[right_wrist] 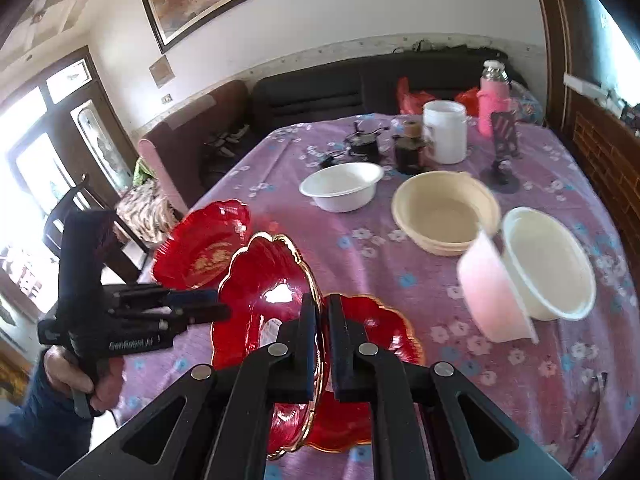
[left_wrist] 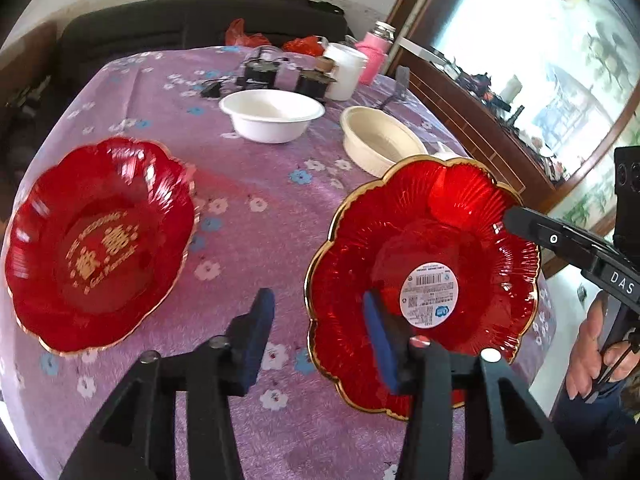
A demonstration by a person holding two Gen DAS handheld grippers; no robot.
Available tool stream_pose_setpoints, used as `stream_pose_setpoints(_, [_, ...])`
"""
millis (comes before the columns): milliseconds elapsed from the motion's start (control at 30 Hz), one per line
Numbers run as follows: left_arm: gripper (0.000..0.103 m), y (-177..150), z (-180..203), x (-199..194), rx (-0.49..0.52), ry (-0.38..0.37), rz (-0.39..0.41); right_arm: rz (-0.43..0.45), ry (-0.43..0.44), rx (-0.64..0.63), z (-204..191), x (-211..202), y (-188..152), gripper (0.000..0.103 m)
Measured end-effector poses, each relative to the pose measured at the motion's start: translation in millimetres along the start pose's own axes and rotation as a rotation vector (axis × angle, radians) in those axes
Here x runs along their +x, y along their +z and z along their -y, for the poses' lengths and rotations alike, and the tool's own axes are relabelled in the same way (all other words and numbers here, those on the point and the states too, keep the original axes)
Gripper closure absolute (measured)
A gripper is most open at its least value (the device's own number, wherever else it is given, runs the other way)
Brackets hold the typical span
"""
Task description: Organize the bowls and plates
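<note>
my right gripper [right_wrist: 323, 344] blocks much of its own view: its jaws are pinched onto the gold rim of a tilted red plate [right_wrist: 264, 300], whose lower edge is cut off behind the black fingers. a second red plate [right_wrist: 384, 332] lies flat on the cloth under it, mostly hidden. from the left wrist the raised plate [left_wrist: 424, 272] shows its underside and a round white label [left_wrist: 429, 295]; the small print is unreadable. my left gripper [left_wrist: 316, 332] stands partly open with nothing between the blue pads; the right pad sits just in front of that plate, and i can't tell whether it touches. a third red plate with gold lettering [left_wrist: 100, 244] lies at the table's left edge, blurred. open purple tablecloth [left_wrist: 248, 184] runs between the plates and the bowls. the white bowl [left_wrist: 272, 114] and the cream bowl [left_wrist: 378, 142] look empty; at the right a clear tub [right_wrist: 548, 264] leans against a tipped pinkish tub [right_wrist: 496, 292], smeared by motion. jars and a pink bottle [right_wrist: 493, 96] crowd the far edge
</note>
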State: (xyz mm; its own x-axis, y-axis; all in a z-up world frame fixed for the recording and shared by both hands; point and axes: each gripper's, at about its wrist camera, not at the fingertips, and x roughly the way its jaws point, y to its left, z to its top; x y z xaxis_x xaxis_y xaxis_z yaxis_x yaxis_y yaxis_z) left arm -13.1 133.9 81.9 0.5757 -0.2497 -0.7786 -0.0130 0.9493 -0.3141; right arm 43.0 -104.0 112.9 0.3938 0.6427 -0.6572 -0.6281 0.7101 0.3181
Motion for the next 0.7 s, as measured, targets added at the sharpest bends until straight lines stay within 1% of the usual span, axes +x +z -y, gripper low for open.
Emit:
stream_pose_setpoints(33, [0.057, -1.7, -2.5, -0.1, -0.004, -0.008, 0.001, -0.009, 0.013, 0.014, 1.4, 4.0, -0.7, 0.097])
stream_pose_setpoints(67, [0.060, -3.3, -3.8, 1.3, -0.008, -0.013, -0.003, -0.016, 0.023, 0.029, 2.6, 7.5, -2.8, 0.097])
stream_pose_setpoints(100, [0.067, -5.0, -4.7, 4.1, -0.016, -0.014, -0.010, -0.027, 0.033, 0.050, 5.7, 12.0, -5.6, 0.097])
stream_pose_setpoints(133, [0.082, -6.9, -5.4, 8.2, -0.021, -0.004, -0.024, -0.038, 0.040, 0.061, 6.5, 19.0, -5.2, 0.097])
stream_pose_setpoints(167, [0.088, -8.3, -6.6, 11.8, -0.024, 0.009, -0.034, -0.045, 0.037, 0.073, 6.6, 26.7, -5.3, 0.097])
stream_pose_setpoints(200, [0.091, -10.6, -8.2, 15.7, -0.030, 0.010, -0.044, -0.047, 0.033, 0.083, 9.5, 28.7, -7.5, 0.096])
stream_pose_setpoints(300, [0.092, -15.6, -9.7, 25.6, -0.048, -0.010, -0.063, -0.069, 0.034, 0.112, 17.4, 33.0, -13.7, 0.096])
stream_pose_setpoints(500, [0.092, -21.6, 3.1, 34.4, -0.019, 0.011, -0.063, -0.133, -0.002, 0.159, 41.0, 47.0, -31.9, 0.097])
stream_pose_setpoints(567, [0.092, -22.8, 3.6, 37.3, -0.024, 0.011, -0.069, -0.150, 0.014, 0.209, 52.2, 53.5, -40.9, 0.097])
stream_pose_setpoints(600, [0.092, -23.7, 3.9, 38.9, -0.026, 0.011, -0.073, -0.166, 0.015, 0.211, 55.3, 57.9, -44.8, 0.097])
stream_pose_setpoints(633, [0.092, -24.7, 3.3, 40.5, -0.031, 0.008, -0.080, -0.185, 0.019, 0.218, 58.4, 62.4, -49.1, 0.094])
stream_pose_setpoints(700, [0.092, -27.2, 4.0, 43.5, -0.030, 0.006, -0.090, -0.207, 0.047, 0.248, 64.3, 67.7, -55.9, 0.094])
